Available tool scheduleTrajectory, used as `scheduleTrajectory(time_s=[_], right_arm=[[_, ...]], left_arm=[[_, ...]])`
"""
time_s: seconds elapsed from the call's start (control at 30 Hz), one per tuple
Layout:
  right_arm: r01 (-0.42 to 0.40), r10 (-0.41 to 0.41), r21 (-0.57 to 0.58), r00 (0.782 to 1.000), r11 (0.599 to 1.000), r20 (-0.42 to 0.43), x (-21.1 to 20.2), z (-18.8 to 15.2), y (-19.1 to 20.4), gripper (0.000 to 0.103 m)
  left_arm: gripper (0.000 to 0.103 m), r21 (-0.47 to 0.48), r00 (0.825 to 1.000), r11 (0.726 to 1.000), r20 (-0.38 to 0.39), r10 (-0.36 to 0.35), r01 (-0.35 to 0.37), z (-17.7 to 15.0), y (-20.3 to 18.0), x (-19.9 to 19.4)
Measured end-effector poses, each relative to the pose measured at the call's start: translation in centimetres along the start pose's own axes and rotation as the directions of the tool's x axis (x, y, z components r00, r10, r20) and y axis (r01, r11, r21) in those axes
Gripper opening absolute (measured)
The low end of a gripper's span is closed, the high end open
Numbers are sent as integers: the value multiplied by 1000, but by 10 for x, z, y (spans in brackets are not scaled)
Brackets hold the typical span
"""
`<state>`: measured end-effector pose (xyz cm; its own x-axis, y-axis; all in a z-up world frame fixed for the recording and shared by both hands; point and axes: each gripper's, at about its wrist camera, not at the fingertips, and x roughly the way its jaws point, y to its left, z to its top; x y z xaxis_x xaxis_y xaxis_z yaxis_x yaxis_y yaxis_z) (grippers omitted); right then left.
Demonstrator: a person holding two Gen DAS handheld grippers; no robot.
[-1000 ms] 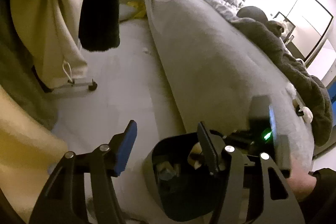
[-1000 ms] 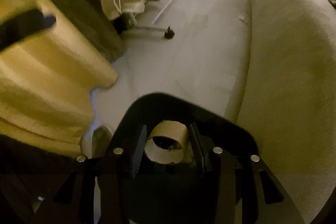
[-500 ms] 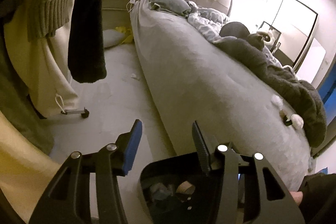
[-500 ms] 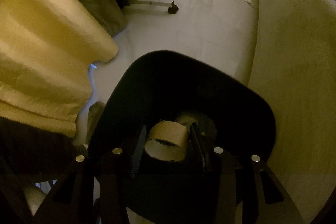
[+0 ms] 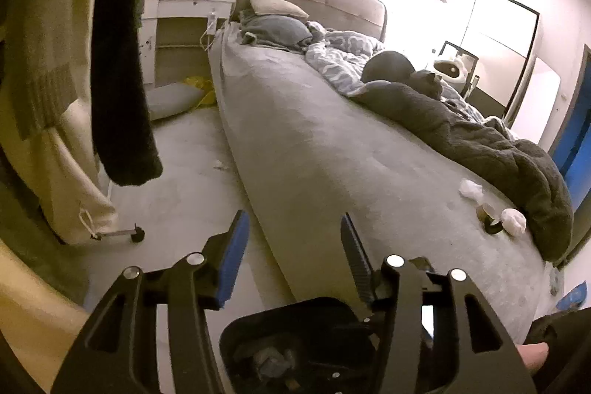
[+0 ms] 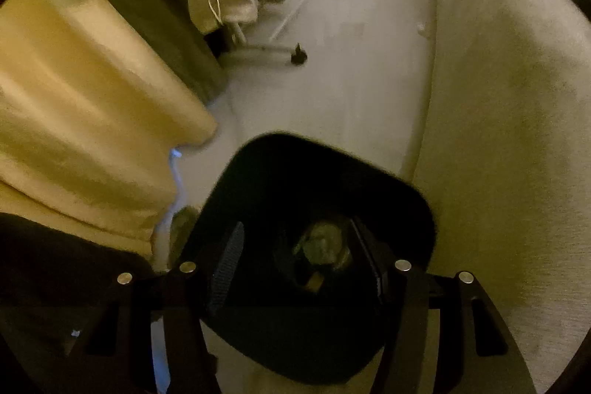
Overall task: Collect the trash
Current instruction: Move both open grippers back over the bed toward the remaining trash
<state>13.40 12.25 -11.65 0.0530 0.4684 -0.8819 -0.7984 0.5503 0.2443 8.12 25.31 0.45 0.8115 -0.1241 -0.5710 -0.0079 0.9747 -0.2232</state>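
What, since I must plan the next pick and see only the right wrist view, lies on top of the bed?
Observer: Two crumpled white tissues lie on the bed, beside the dark blanket.
Operator: Anything between them?
Observer: A small brownish item, too small to identify.
Operator: Anything to avoid?
Observer: A grey cat lies farther up the bed, on that blanket.
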Motion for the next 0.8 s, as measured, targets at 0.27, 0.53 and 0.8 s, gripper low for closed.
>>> scheduleTrajectory(time_s=[0.27, 0.53, 0.8], right_arm=[[9, -9, 0, 990, 1000, 139, -48, -4, -16, 60], [51, -59, 37, 959, 998, 278, -92, -16, -46, 67], [96, -122, 93, 934, 991, 336, -123, -35, -76, 70]], left_arm=[[70, 6, 1000, 1000, 22, -17, 17, 12, -27, 8], [77, 9, 999, 999, 33, -33, 33, 23, -56, 19], [82, 25, 998, 998, 26, -56, 55, 24, -85, 37]])
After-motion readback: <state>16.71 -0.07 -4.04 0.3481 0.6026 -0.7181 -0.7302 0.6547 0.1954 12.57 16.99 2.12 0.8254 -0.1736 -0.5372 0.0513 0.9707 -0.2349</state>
